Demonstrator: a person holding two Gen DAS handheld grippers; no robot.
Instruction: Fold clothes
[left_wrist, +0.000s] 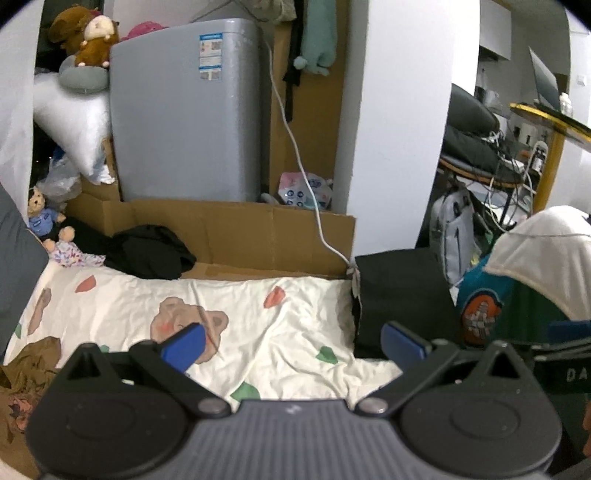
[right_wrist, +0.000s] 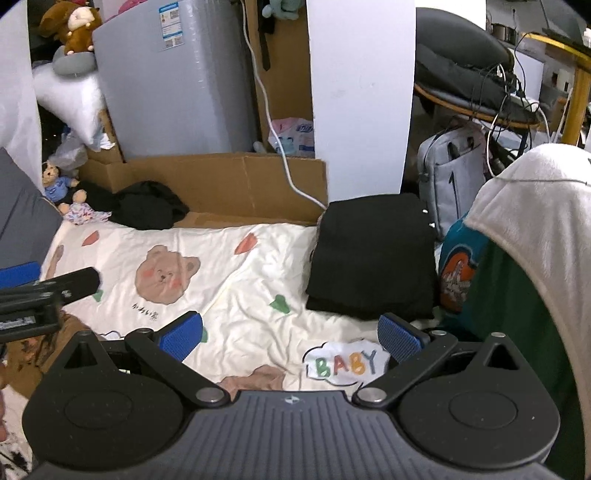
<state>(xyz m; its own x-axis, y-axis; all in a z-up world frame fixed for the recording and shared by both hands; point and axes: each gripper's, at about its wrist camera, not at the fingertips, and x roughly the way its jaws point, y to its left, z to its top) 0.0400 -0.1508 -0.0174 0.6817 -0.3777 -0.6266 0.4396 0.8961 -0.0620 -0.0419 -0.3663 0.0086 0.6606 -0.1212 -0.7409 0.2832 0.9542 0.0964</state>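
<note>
From the left wrist camera, I see my left gripper (left_wrist: 293, 347) above the cream bedsheet (left_wrist: 258, 314) with the bear print, its blue fingers (left_wrist: 186, 349) spread wide and holding nothing. A folded black garment (left_wrist: 400, 295) lies on the sheet's far right edge, just ahead of my right-hand finger. A crumpled black garment (left_wrist: 153, 253) sits at the far left of the bed, against the cardboard (left_wrist: 240, 229) wall. A brown patterned cloth (left_wrist: 26, 373) lies bunched at my lower left. On the right, a green and teal garment (left_wrist: 495, 306) lies under a white fleecy one (left_wrist: 546, 254), and part of the other gripper shows at that edge.

From the right wrist camera, my right gripper (right_wrist: 291, 334) also hangs over the sheet, fingers wide apart and empty. The folded black garment sits just beyond its right finger, stacked neatly. The green and teal garment lies beside it to the right, with the white fleecy one over it. The left gripper's tip enters at the left edge, near the brown cloth.
</note>
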